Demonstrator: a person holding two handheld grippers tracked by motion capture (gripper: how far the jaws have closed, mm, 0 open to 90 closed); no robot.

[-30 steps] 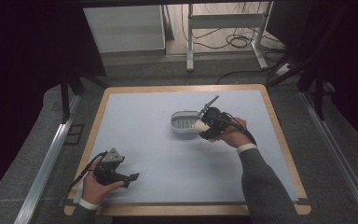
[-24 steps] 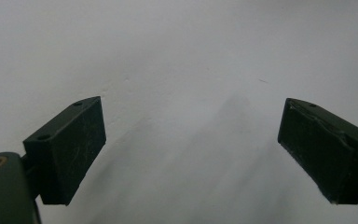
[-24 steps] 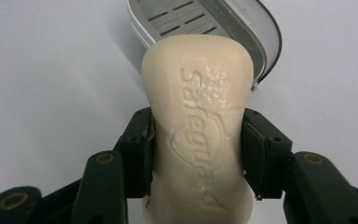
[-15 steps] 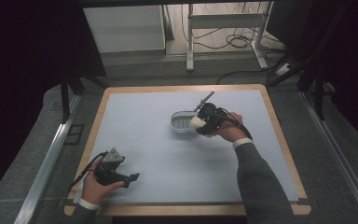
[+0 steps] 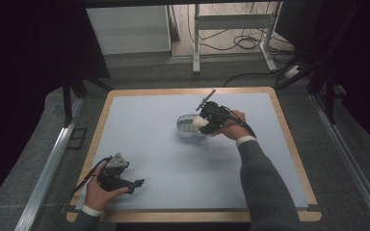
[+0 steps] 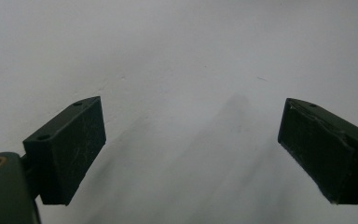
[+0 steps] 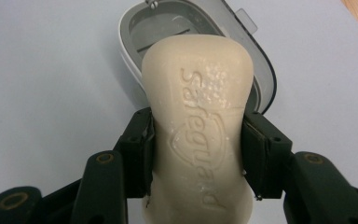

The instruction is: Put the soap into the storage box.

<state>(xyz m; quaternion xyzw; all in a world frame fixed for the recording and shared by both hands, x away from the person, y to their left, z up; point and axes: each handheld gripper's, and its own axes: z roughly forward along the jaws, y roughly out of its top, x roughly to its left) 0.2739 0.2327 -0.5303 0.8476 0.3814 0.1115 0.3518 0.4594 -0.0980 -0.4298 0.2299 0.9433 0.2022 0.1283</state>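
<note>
Right gripper (image 7: 196,154) clamped on a soap bar (image 7: 198,135), jaws squeezing its narrow waist, probably for a firm, centred hold. Bar's long axis running along the jaws, free rounded end pointing to 12 o'clock in the right gripper view, hanging over the near rim of an open soap dish (image 7: 261,70) past mid-table, likely lined up for lowering in. Left gripper (image 5: 134,184) parked at 7 o'clock on the table (image 5: 164,144), jaws wide apart, nothing between them.
</note>
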